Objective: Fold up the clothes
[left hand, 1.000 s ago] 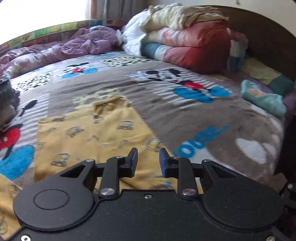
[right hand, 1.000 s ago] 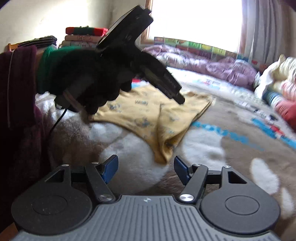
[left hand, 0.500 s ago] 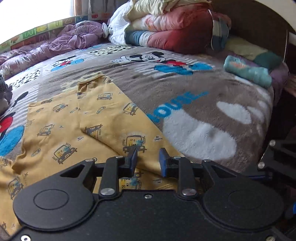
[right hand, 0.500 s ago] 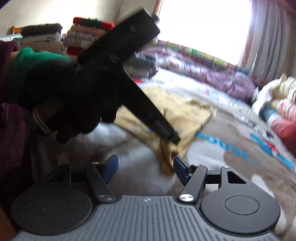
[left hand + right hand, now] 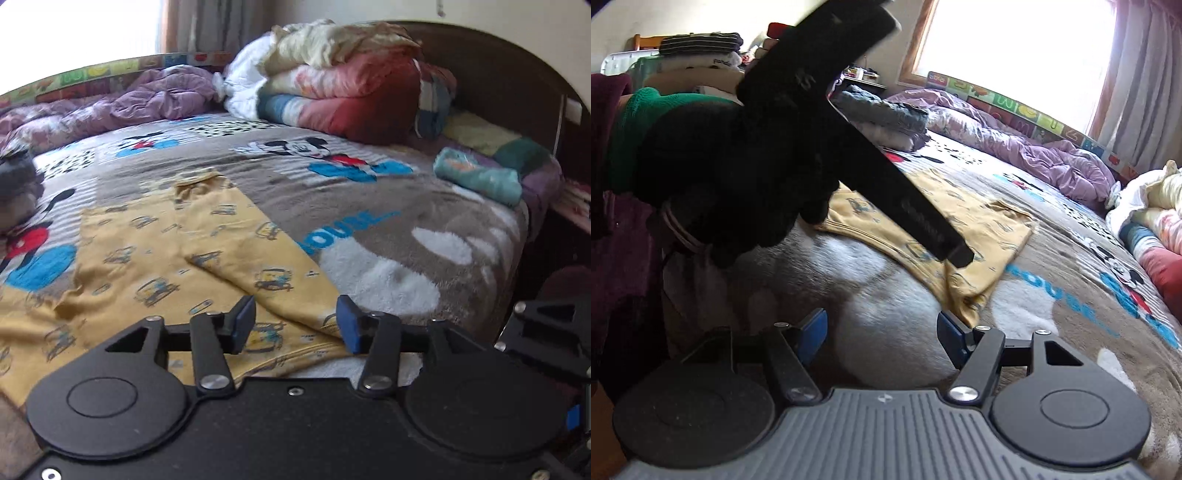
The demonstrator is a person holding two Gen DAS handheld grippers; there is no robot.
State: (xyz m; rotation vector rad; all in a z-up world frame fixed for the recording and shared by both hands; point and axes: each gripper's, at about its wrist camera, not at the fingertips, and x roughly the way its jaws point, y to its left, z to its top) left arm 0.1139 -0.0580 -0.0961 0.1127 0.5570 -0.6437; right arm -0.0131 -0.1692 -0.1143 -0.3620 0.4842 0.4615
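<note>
From the left wrist, the left tool gapes wide over the yellow garment spread on the bed (nothing pinched), while from the right wrist the right tool stands equally spread, empty, near the garment's folded corner.

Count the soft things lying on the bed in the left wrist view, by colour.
Yellow printed garment: 1
Teal folded cloth: 1
Purple crumpled duvet: 1
Red and pink folded quilt: 1
Cream blanket on top of that quilt: 1
Total: 5
</note>
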